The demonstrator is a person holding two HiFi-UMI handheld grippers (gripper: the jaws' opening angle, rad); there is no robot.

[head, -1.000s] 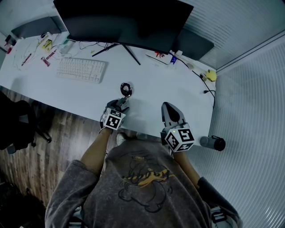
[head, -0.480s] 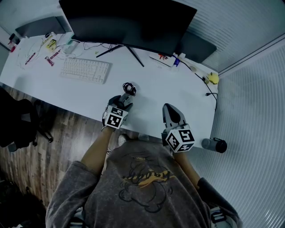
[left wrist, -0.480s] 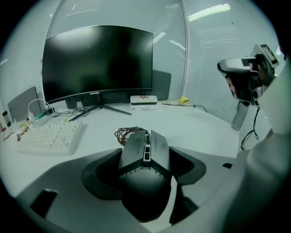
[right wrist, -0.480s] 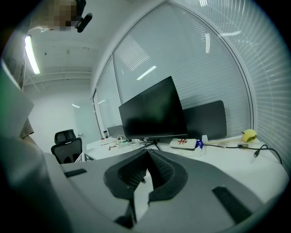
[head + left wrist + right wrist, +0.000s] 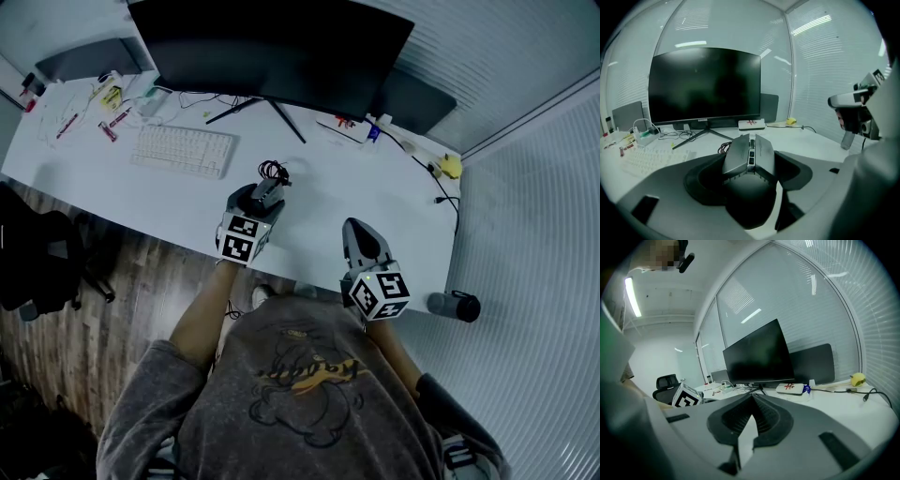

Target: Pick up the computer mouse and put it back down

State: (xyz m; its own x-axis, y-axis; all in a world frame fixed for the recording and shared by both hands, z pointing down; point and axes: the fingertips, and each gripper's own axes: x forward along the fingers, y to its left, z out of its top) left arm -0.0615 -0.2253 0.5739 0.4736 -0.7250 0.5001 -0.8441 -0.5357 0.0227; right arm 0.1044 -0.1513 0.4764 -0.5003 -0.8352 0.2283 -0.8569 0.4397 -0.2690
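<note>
A grey computer mouse [image 5: 265, 194] sits between the jaws of my left gripper [image 5: 262, 200], which is shut on it over the white desk [image 5: 319, 202]. Its coiled dark cable [image 5: 274, 172] hangs off the front end. In the left gripper view the mouse [image 5: 749, 154] fills the gap between the dark pads [image 5: 701, 180] and points at the monitor. My right gripper [image 5: 354, 228] rests near the desk's front edge to the right, shut with nothing in it; its jaws meet in the right gripper view [image 5: 752, 398].
A black monitor [image 5: 272, 47] on a splayed stand is at the back. A white keyboard [image 5: 183, 150] lies to the left, with pens and small items [image 5: 94, 98] beyond it. A yellow object [image 5: 448, 166], a white box [image 5: 342, 128], a bottle [image 5: 453, 305] and an office chair [image 5: 37, 267] are around.
My left gripper has moved forward toward the monitor with the mouse in it, and the cable coil went along. The right gripper has stayed where it was.
</note>
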